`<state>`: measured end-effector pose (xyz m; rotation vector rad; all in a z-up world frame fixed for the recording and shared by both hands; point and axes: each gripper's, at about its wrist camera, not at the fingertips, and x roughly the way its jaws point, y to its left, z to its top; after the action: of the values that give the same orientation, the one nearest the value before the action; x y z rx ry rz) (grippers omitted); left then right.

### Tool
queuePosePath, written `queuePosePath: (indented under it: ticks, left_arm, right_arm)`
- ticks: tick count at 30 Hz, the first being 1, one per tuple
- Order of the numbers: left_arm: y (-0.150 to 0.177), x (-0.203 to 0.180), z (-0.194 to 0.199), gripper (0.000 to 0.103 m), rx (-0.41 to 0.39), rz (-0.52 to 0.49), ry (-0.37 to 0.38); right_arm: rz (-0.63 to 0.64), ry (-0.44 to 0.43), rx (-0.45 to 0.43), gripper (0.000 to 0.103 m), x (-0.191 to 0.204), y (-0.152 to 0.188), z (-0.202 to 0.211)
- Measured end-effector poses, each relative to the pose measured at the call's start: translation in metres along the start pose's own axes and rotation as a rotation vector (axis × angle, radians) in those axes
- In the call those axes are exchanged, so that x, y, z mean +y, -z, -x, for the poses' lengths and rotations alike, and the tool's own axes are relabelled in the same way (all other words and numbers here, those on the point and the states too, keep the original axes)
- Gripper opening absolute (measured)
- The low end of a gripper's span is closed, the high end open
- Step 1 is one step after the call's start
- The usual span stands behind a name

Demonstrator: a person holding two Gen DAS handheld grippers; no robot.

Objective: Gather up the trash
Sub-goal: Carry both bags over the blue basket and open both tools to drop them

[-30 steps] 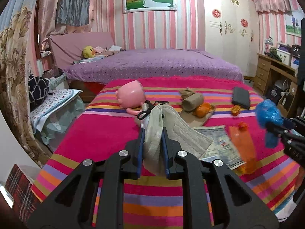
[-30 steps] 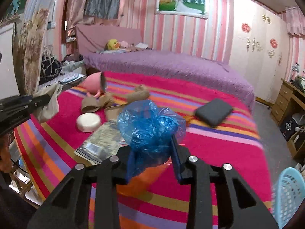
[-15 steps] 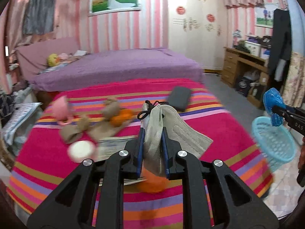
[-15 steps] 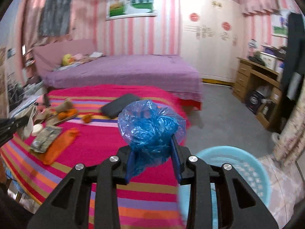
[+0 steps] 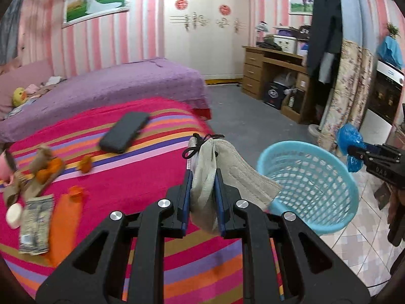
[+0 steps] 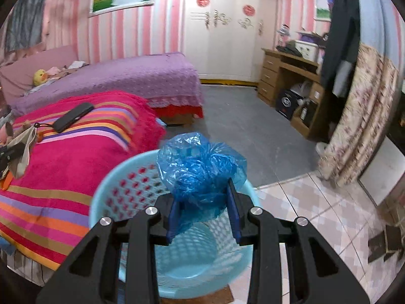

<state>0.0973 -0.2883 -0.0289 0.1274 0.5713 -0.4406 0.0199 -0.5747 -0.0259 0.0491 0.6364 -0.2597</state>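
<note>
The left tool (image 5: 202, 195) is clenched on a crumpled grey face mask (image 5: 222, 167), whose black ear loop (image 5: 195, 147) sticks up above the blue pads (image 5: 186, 200); the mask is carried above the near corner of the bed with the striped pink blanket (image 5: 141, 177), just beside the light blue plastic basket (image 5: 311, 185) that stands on the tiled floor (image 5: 359, 243) against that bed. The right tool (image 6: 203, 212) is clenched on a scrunched blue plastic bag (image 6: 200, 169), which is held directly over the open mouth of the basket (image 6: 111, 192); in the left wrist view the same bag (image 5: 348, 141) and tool (image 5: 364, 153) are seen at the far right, past the basket's rim. More things lie on the striped blanket: a flat dark case (image 5: 124, 131) near the far edge, an orange bottle (image 5: 64, 223) lying on its side, a printed packet (image 5: 35, 225) touching it, a small white round object (image 5: 14, 215), and a blurred heap of tan and orange things (image 5: 38, 172) toward the left edge. What the heap consists of cannot be told because of blur. Behind this bed a second bed with a purple cover (image 6: 114, 81) is seen, with a yellow soft toy (image 6: 40, 76) near its head. A wooden desk (image 6: 288, 76) stands against the striped wall on the right, and a flowered cloth (image 6: 364, 116) hangs down beside it.
</note>
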Motion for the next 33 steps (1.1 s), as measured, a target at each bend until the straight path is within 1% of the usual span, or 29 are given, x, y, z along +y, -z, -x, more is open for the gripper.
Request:
queuePosePath:
  ticks: [4,8,11,14,18,20,21,22,25,28,32,33]
  left_arm:
    - [-0.004,-0.034,-0.02,0.016,0.009,-0.033,0.037]
    - [-0.008,-0.065,-0.04,0.016,0.018,-0.056,0.074]
    - [-0.01,-0.084,-0.048,0.016,0.021,-0.083,0.091]
    - [-0.012,-0.098,-0.059,0.016,0.027,-0.105,0.085]
    - [-0.014,-0.106,-0.077,0.016,0.067,-0.109,0.105]
    - [-0.013,-0.112,-0.084,0.023,0.081,-0.128,0.109]
    - [-0.011,-0.114,-0.087,0.033,0.089,-0.138,0.112]
    - [-0.01,-0.115,-0.089,0.05,0.094,-0.141,0.106]
    - [-0.01,-0.11,-0.09,0.074,0.083,-0.133,0.078]
    - [-0.013,-0.098,-0.086,0.085,0.063,-0.116,0.04]
    - [-0.019,-0.072,-0.072,0.093,0.01,-0.093,-0.027]
    - [-0.021,-0.061,-0.067,0.094,-0.009,-0.082,-0.057]
  right_arm:
    - [-0.042,0.019,0.012,0.033,-0.022,0.006,-0.007]
    - [-0.045,0.035,0.021,0.033,-0.027,0.014,-0.008]
    - [-0.064,0.041,0.011,0.033,-0.039,0.016,-0.006]
    - [-0.1,0.035,-0.005,0.033,-0.05,0.019,-0.002]
    - [-0.107,0.029,-0.016,0.033,-0.058,0.024,-0.003]
    - [-0.101,0.028,-0.013,0.033,-0.056,0.025,-0.004]
    - [-0.103,0.025,-0.011,0.033,-0.056,0.025,-0.005]
    - [-0.105,0.022,-0.011,0.033,-0.056,0.025,-0.005]
    - [-0.1,0.01,-0.012,0.033,-0.052,0.024,-0.006]
    - [-0.088,-0.004,-0.014,0.033,-0.043,0.022,-0.006]
    - [-0.087,-0.024,-0.013,0.033,-0.03,0.02,-0.011]
    - [-0.085,-0.025,-0.011,0.033,-0.027,0.018,-0.014]
